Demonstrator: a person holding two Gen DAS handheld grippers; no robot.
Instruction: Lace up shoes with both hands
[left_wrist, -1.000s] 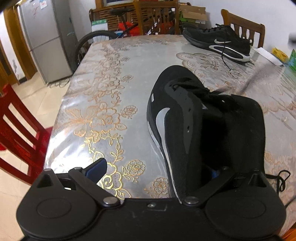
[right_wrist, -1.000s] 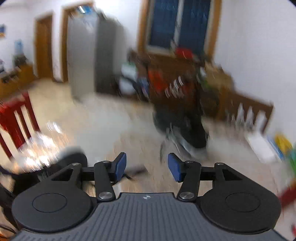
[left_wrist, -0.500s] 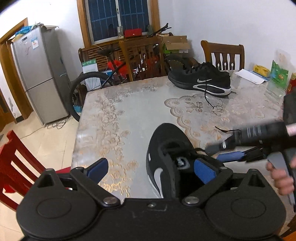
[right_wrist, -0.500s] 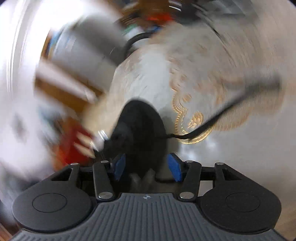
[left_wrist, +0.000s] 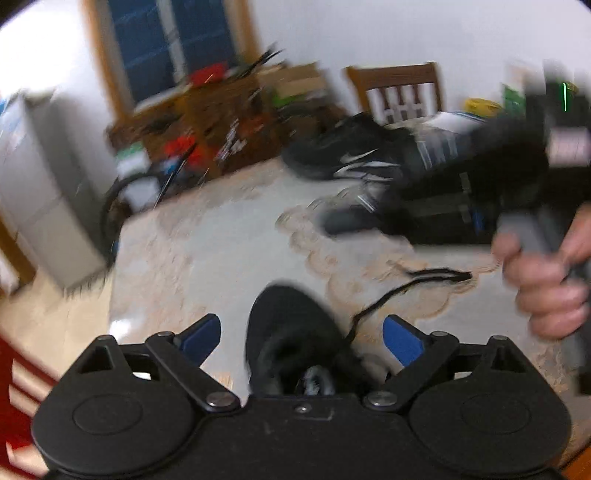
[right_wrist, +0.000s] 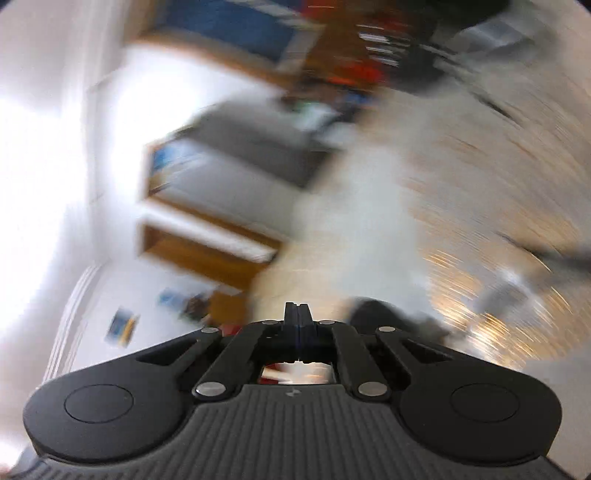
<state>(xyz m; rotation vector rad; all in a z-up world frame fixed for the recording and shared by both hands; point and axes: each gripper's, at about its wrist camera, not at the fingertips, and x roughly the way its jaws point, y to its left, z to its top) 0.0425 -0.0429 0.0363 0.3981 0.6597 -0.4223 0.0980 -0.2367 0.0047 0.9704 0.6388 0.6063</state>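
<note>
The left gripper (left_wrist: 301, 341) – jaws wide, closing slightly – straddles the near shoe (left_wrist: 291, 332) on the table (left_wrist: 207, 251); its lace (left_wrist: 406, 286) trails toward the right gripper (right_wrist: 298, 314), pinched shut, apparently on nothing.

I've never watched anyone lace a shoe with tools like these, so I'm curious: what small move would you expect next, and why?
Probably the right hand-held gripper drops to the loose black shoelace on the table and reopens to pinch it. Its jaws are shut with nothing visible between them, while the lace trails free from the near black sneaker. The left hand-held gripper straddles that sneaker, jaws closing, pads not touching it.
</note>
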